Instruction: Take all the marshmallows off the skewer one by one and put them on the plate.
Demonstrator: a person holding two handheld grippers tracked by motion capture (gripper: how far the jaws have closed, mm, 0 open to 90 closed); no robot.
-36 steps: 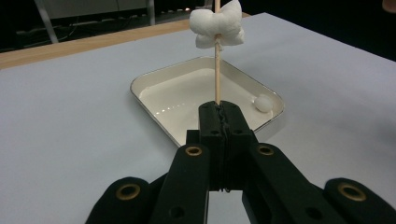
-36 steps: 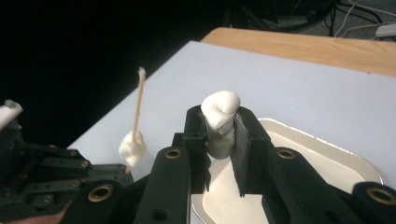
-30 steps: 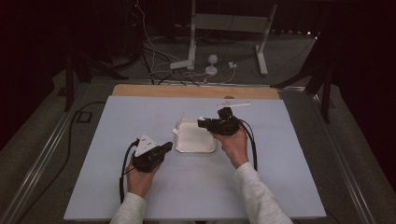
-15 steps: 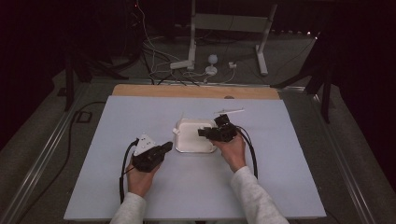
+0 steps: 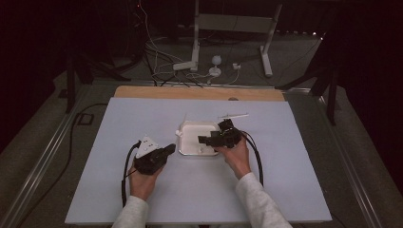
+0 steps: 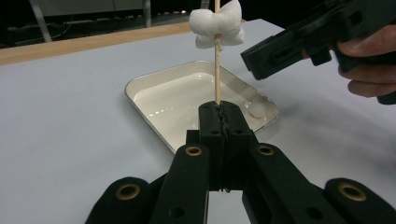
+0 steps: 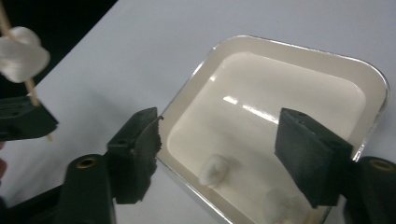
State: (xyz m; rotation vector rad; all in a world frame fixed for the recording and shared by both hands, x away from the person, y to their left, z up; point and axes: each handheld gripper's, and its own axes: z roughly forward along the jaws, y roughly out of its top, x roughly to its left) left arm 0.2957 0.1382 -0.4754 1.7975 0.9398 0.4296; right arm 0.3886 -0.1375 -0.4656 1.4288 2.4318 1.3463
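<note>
Marshmallows [image 6: 217, 23] sit threaded on a wooden skewer [image 6: 216, 70] that my left fingers [image 6: 219, 122] clench upright, just beside the near-left edge of a white tray [image 5: 186, 128]. My right fingers [image 7: 219, 158] are spread wide, released, hovering over the tray's near corner, where two loose marshmallows [image 7: 212, 170] lie apart from each other. My left gripper [image 5: 159, 154] and right gripper [image 5: 209, 140] flank the tray on the pale blue bench [image 5: 119, 123]; another skewer [image 5: 234, 115] lies beyond the tray
</note>
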